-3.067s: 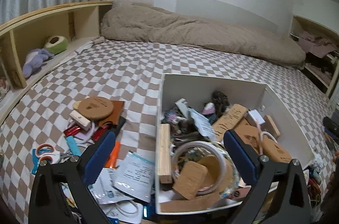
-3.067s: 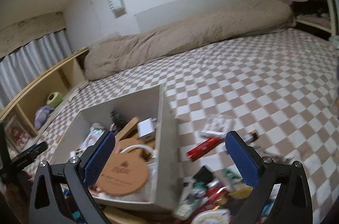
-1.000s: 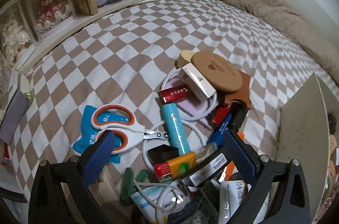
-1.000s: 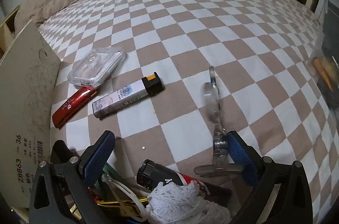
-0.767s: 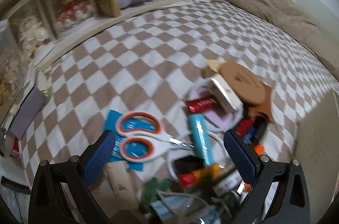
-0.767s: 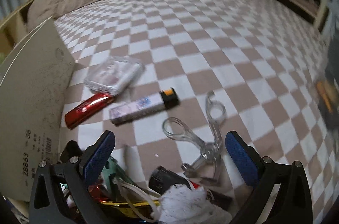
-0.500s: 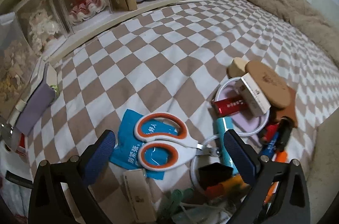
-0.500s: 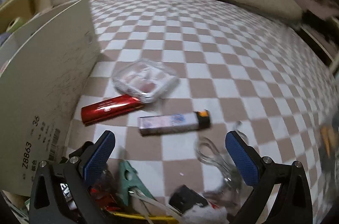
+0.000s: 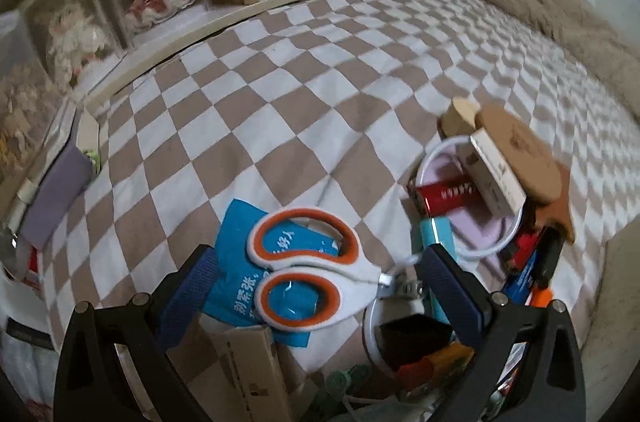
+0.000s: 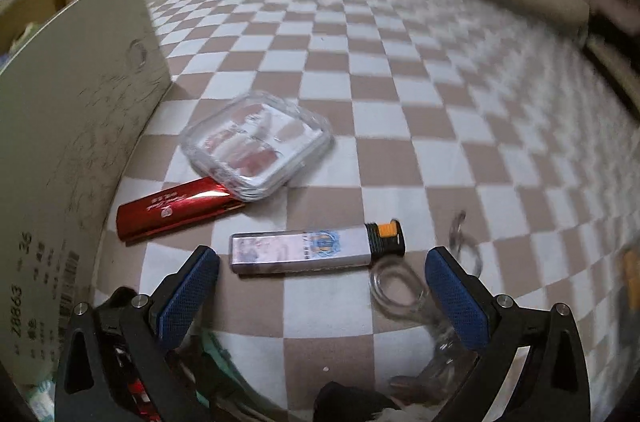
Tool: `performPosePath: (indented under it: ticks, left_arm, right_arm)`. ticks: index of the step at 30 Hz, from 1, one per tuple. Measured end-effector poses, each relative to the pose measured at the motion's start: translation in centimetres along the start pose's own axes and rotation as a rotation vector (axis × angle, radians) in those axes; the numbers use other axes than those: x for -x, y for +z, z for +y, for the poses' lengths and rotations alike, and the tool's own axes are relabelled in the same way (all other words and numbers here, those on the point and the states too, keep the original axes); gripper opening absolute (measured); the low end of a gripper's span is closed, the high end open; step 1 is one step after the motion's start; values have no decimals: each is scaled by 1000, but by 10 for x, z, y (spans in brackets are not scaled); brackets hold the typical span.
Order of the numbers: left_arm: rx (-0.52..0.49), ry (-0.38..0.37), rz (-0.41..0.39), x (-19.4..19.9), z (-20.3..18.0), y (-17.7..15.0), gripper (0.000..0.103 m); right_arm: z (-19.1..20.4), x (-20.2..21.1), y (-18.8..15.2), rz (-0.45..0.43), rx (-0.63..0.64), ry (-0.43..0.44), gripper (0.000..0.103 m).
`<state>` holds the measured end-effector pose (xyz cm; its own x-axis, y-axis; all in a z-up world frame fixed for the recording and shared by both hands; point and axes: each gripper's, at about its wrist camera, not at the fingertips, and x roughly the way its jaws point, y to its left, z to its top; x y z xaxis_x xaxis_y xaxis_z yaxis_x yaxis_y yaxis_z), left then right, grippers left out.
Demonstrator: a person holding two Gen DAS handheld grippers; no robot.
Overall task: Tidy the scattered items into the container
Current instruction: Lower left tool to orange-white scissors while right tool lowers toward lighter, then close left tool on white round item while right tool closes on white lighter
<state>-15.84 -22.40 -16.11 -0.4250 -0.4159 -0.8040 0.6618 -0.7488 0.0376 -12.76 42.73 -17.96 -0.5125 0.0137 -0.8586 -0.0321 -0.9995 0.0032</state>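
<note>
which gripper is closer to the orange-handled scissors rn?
Left. The left gripper is open with the scissors lying between its fingers. The right gripper is open over a lighter; no orange-handled scissors show in its view.

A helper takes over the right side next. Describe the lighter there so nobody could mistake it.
Start at the tall cardboard box wall on the left of the right wrist view. On the checkered sheet beside it lie a clear plastic case and a shiny red tube. The lighter lies nearest the open right gripper: silver, printed, with a black and orange end.
</note>
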Motion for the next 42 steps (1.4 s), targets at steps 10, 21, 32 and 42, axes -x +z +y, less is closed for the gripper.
performPosePath:
  ticks: [10,21,32,42]
  left_arm:
    - [93,-56,61,-15,16,6,103]
    - [-20,-15,72,-17,-1,-2,101]
    - [10,-126,63,-10,5,1,67]
    - [84,-267,77,-4,11,1,53]
  right_arm:
    - [-6,-3,4,16,-62,-7,103]
    - [-18,7,5,-61,-144,14,83]
    - [-25,1,12,-128,-258,31,83]
    - [-29,22,6,-191,-317,66,83]
